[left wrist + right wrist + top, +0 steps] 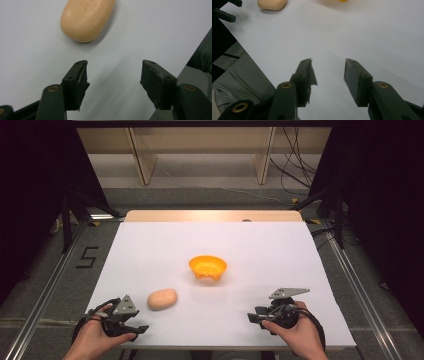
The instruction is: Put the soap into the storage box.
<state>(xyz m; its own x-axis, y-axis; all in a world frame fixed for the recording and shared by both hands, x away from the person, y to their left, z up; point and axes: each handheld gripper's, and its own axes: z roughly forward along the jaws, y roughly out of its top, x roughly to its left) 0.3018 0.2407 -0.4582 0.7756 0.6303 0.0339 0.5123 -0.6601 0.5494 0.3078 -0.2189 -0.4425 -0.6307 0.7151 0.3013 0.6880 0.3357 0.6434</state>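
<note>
Both grippers, left point(131, 322) and right point(256, 316), spread wide and empty; left aimed at bread roll point(162, 299), probably for orange bowl point(207, 266).

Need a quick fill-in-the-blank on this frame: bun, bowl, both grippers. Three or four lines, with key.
1. The bread roll lies on the white table, nearest the ____ gripper.
2. The bowl is ____ in colour.
3. The left gripper has its jaws ____, with nothing between them.
4. The right gripper holds ____.

Missing words: left; orange; open; nothing
</note>
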